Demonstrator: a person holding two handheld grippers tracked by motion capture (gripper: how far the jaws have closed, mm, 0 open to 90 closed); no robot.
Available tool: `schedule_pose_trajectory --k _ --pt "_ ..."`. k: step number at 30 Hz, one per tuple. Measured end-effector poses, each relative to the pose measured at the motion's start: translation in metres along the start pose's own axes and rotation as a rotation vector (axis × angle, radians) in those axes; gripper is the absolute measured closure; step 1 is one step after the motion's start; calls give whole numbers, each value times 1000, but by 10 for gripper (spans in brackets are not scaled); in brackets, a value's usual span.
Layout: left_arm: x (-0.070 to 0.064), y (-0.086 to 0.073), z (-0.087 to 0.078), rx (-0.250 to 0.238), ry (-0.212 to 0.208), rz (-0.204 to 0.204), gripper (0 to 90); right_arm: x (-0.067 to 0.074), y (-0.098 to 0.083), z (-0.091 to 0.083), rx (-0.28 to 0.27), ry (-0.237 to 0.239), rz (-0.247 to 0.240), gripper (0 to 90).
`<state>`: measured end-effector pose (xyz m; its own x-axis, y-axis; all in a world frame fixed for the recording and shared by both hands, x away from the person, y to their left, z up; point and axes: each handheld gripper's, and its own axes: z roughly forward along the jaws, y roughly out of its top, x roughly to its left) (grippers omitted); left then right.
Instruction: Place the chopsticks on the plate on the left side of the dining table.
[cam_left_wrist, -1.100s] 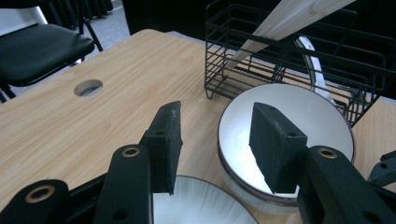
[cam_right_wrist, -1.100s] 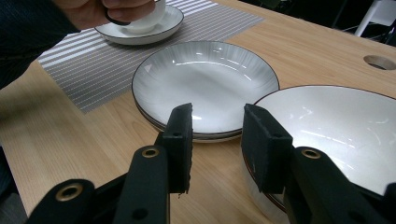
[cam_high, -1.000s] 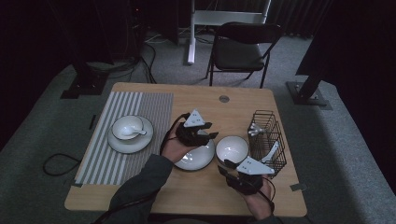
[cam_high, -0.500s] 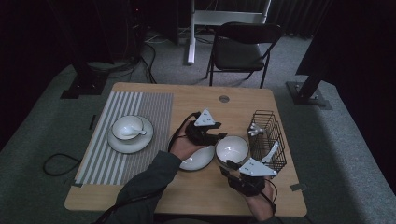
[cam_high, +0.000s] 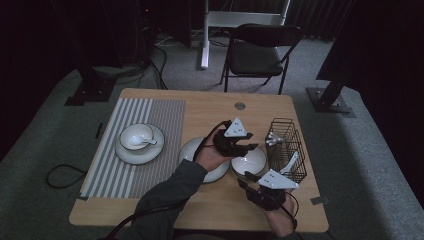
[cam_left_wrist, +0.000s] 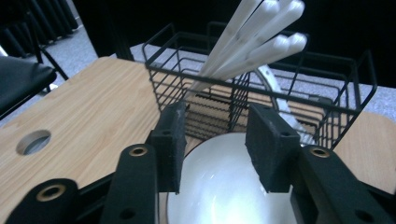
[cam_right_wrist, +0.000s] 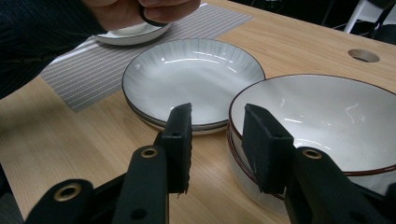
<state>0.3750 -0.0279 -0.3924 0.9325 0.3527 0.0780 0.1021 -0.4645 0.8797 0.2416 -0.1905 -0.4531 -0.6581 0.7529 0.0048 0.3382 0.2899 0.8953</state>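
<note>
Left tongs (cam_left_wrist: 215, 144) parted, empty | right tongs (cam_right_wrist: 217, 140) parted, beside bowl (cam_right_wrist: 327, 126)

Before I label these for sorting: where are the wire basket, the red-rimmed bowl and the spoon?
wire basket (cam_high: 286, 147), high view, front wall.
red-rimmed bowl (cam_right_wrist: 322, 119), right gripper view, inside.
spoon (cam_high: 143, 143), high view, handle.

A: The high view looks forward and down from above the near side, taking in the whole table (cam_high: 150, 212).

B: And the gripper views?

A: Both sit low and close. The left faces the wire basket (cam_left_wrist: 261, 88); the right faces far-left. Both share the bowl (cam_left_wrist: 224, 186) (cam_right_wrist: 322, 121).
</note>
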Motion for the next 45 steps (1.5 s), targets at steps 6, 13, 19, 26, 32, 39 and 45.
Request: schedule_pose_trajectory --k 6,13,19,26,32,39,45 --pt "-7 6 5 -8 -9 22 646 -2 -1 -1 -1 -2 8 623" --pt "-14 13 10 -16 -23 42 676 -2 -1 -1 -2 -2 10 622" --pt "-17 17 14 -21 -21 47 720 -2 -2 -1 -2 -3 11 621" --pt "-20 21 18 -26 -22 52 758 -3 -2 0 -1 -3 17 620" --pt "-20 21 18 -28 -11 60 790 -3 -3 0 0 -4 16 620" --pt "-20 22 16 -36 -2 54 822 -3 -3 1 1 -3 20 618" --pt "-20 23 15 -37 3 62 830 -4 -4 1 3 -3 19 618"
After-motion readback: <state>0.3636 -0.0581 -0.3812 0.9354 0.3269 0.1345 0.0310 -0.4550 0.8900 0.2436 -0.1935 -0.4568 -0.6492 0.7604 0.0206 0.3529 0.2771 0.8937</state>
